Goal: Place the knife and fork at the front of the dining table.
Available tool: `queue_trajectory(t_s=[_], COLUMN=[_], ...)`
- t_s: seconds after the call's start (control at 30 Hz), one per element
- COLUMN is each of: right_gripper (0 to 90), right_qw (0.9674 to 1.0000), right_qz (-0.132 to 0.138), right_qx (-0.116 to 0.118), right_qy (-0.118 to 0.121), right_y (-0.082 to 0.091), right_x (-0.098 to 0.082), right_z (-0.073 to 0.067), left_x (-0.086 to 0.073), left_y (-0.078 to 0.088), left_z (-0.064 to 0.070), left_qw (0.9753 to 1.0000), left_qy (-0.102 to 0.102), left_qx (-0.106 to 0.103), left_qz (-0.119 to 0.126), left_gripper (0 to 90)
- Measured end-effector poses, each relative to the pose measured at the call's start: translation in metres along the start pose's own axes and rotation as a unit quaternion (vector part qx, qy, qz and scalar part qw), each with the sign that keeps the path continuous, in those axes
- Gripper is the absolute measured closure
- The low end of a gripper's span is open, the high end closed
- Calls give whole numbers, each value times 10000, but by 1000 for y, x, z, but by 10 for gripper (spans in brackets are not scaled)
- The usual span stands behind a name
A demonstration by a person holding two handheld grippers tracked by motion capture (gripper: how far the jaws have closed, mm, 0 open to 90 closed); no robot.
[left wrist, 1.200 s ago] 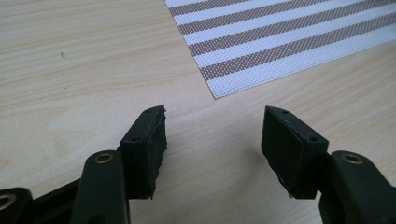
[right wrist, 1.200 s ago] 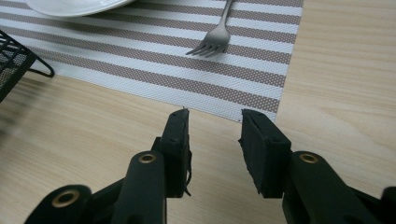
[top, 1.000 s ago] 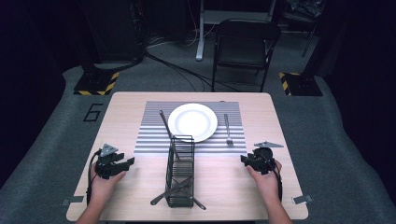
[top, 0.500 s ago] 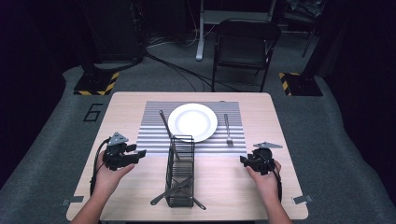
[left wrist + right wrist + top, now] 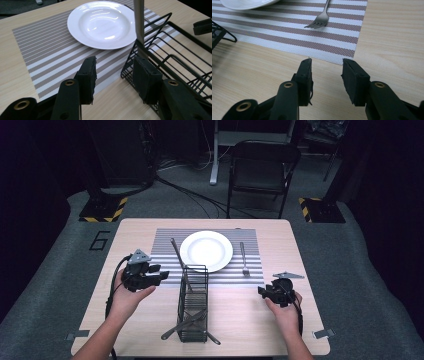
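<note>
A black wire basket (image 5: pixel 193 302) (image 5: pixel 127 70) stands lengthwise at the table's middle with utensils lying in it. One long grey handle (image 5: pixel 177 252) (image 5: pixel 139 22) leans up out of its far end, beside the white plate (image 5: pixel 206 251) (image 5: pixel 102 23). The plate rests on a striped placemat (image 5: pixel 165 245) (image 5: pixel 50 50) (image 5: pixel 287 27), and a fork (image 5: pixel 244 259) (image 5: pixel 320 20) lies to its right. My left gripper (image 5: pixel 159 276) (image 5: pixel 113 66) hovers left of the basket's far end; its jaws have just been closing and hold nothing. My right gripper (image 5: pixel 261 291) (image 5: pixel 326 67) rests open near the mat's front right corner.
Two utensil ends (image 5: pixel 172 332) poke out of the basket's near end by the table's front edge. A folding chair (image 5: pixel 260 165) stands behind the table among floor cables. Bare wood lies on both sides of the basket.
My left hand has lifted and carried its gripper away from me and rightward, up to the basket's far end. The right hand has stayed put.
</note>
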State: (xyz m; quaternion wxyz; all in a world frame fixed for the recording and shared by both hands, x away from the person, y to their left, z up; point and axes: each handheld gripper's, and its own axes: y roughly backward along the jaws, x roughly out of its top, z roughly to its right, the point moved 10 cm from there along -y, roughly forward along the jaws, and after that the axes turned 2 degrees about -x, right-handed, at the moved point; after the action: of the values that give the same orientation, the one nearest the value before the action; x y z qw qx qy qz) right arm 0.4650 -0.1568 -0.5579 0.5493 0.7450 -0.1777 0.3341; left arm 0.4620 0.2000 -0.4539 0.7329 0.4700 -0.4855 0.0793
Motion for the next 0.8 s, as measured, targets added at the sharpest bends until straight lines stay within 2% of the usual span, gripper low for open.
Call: queue_trajectory(t_s=[0.23, 0.5, 0.8], right_gripper=[596, 591, 589], right_qw=[10000, 10000, 10000], right_qz=[20, -20, 16], right_qx=[20, 60, 89], right_qy=[51, -13, -22], right_y=[-1, -1, -2], right_x=[0, -1, 0], right_z=[1, 0, 0], left_x=[12, 23, 28], left_y=[-15, -28, -39], left_z=[12, 22, 27], left_qw=[9999, 9996, 9994], left_qy=[-43, -42, 6], left_qx=[-143, -265, -339], left_qz=[0, 70, 99], left_gripper=[564, 586, 629])
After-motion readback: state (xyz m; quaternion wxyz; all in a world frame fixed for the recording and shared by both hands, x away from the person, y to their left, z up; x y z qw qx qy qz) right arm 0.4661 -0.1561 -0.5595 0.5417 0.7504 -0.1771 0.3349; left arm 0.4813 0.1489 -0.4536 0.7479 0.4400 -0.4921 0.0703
